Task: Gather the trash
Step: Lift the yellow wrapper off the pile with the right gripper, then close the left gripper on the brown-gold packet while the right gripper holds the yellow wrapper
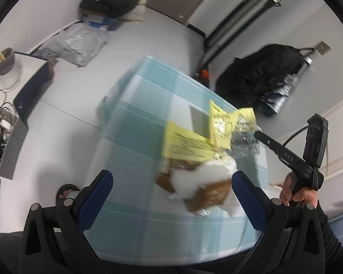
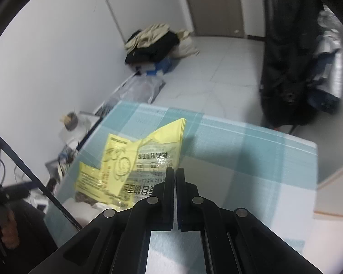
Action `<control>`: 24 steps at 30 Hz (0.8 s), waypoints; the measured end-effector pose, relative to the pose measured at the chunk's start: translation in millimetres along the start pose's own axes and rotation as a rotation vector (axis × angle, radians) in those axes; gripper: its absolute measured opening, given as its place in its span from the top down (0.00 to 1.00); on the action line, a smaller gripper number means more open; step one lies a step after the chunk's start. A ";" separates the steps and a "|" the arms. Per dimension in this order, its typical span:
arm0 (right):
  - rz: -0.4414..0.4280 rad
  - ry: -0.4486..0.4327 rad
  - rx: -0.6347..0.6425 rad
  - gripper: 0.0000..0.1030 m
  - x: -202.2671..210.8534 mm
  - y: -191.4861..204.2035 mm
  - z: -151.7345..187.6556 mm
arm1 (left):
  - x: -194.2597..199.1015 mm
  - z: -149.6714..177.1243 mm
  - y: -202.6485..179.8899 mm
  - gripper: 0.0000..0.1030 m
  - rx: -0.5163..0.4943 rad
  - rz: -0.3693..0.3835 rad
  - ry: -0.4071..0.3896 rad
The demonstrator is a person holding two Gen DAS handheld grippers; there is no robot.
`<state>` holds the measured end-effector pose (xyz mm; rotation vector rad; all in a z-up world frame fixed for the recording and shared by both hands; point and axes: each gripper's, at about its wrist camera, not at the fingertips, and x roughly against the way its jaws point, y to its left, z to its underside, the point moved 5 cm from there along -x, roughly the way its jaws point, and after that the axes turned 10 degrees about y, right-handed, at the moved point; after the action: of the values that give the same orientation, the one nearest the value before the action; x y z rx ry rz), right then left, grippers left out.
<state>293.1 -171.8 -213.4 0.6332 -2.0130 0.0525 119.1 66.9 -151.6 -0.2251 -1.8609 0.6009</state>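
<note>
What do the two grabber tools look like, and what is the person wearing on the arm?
The left gripper has a black frame with round silver rivets and blue finger pads. The right gripper is black too, with silver rivets and a shiny metal plate; seen from the left camera it has pale letters along its finger, and a black cable loops behind. The person's hand comes out of a dark ribbed sleeve.

Both wrist fisheyes angled down, close over checked table (image 1: 135, 118), sharing yellow wrapper (image 2: 116, 159)
</note>
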 end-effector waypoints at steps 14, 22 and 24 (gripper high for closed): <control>0.014 -0.137 -0.170 0.99 57.6 -11.6 50.8 | -45.9 30.2 -29.9 0.04 -0.044 0.003 0.124; 0.002 -0.157 -0.176 0.99 72.6 -23.0 66.7 | -57.1 31.7 -39.5 0.16 -0.069 -0.060 0.112; -0.001 -0.164 -0.179 0.99 74.8 -24.7 68.6 | -59.7 31.9 -37.9 0.30 -0.074 -0.077 0.109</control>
<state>220.6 -244.0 -192.0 0.5380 -2.1458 -0.1837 116.8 -0.6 -189.8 -0.2293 -1.7793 0.4579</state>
